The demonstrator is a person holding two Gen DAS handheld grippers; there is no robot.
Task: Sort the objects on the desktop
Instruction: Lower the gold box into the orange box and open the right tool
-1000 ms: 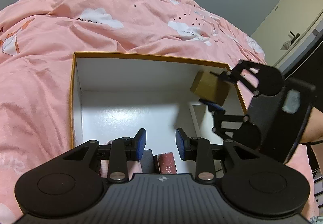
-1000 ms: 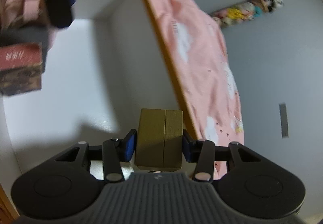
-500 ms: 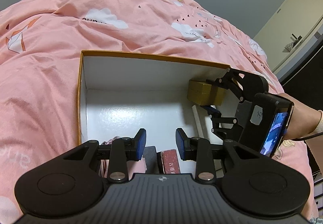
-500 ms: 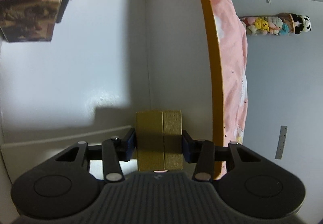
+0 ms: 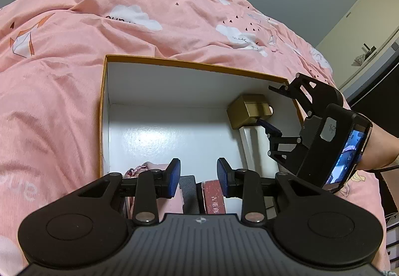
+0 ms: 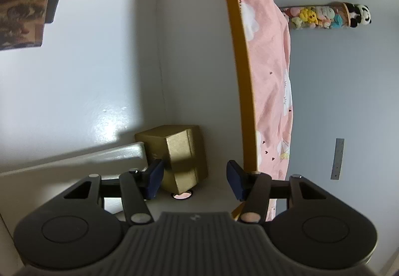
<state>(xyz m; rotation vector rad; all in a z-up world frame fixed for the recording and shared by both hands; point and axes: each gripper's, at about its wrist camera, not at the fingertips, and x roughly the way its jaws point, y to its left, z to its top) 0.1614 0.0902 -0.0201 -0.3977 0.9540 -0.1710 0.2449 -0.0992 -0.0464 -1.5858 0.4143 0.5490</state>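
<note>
The white box (image 5: pixel 154 81) with an orange rim lies on the pink bedspread (image 5: pixel 62 76); the gold box (image 6: pixel 178 155) sits tilted in its far right corner, a red-topped box (image 5: pixel 214 195) near. The right gripper (image 6: pixel 194 178) is opening, its right pad clear of the gold box. The left gripper (image 5: pixel 198 177) hangs partly open, gripping nothing.

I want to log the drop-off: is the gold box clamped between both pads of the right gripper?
No, the gold box sits in the box corner, and the opening right gripper shows a gap at one pad.
</note>
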